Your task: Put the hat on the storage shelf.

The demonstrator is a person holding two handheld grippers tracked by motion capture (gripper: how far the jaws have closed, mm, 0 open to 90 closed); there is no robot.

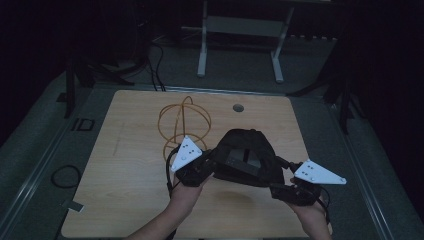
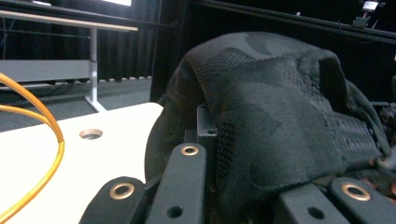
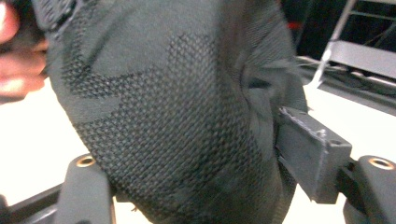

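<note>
Closest to the high camera are our forearms and hands, each driving a gripper into the black knit fabric item (image 1: 245,157) at the near-middle of the wooden table (image 1: 130,150). Left gripper (image 1: 194,169) is at its left edge and, in the left gripper view, the cloth (image 2: 280,116) is draped over and between the jaws, so it looks clamped on the fabric. Right gripper (image 1: 296,192) is at the right edge; in its own view the mesh (image 3: 173,116) bulges between jaws that stand fairly wide, so we can't tell if it's actually pinching. We'd judge the fabric soft, light and floppy, not fragile; it'll sag, so hold by hems or edges, both sides. Orange cable loop (image 1: 182,122) lies just behind, clear of the grip.
</note>
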